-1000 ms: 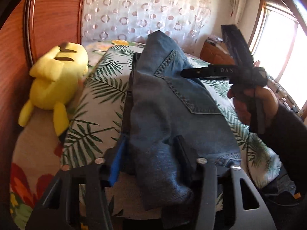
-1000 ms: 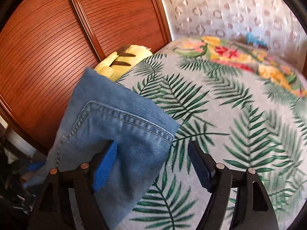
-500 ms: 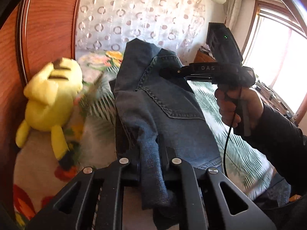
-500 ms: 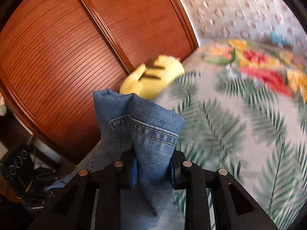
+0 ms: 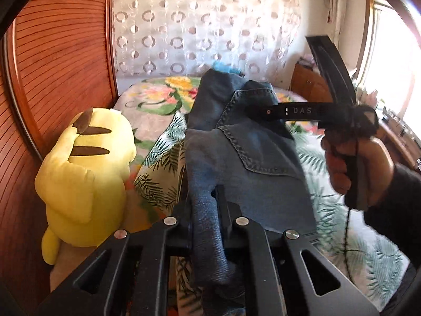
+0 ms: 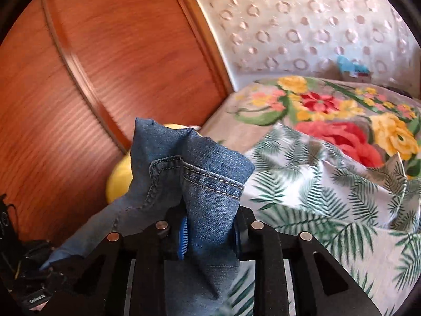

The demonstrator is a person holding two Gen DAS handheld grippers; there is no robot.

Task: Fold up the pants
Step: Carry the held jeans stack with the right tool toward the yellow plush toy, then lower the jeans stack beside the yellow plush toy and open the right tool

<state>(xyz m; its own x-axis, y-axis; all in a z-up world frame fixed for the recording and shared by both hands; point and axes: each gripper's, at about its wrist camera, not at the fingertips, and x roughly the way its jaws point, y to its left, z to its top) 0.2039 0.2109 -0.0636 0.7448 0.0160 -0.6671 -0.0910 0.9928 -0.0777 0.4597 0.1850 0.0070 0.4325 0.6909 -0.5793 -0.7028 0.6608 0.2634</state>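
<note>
Both jaw pairs were clamped on bunched denim: left gripper [image 5: 204, 210] held pants [image 5: 236, 152] running toward 12 o'clock; right gripper [image 6: 209, 226] pinched another fold

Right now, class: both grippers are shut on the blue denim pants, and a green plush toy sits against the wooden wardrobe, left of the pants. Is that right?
One thing is wrong: the plush toy is yellow, not green, as the left wrist view shows. The rest stands: the left gripper and right gripper are both shut on the blue denim pants, and the toy sits against the wooden wardrobe, left of the pants.
</note>
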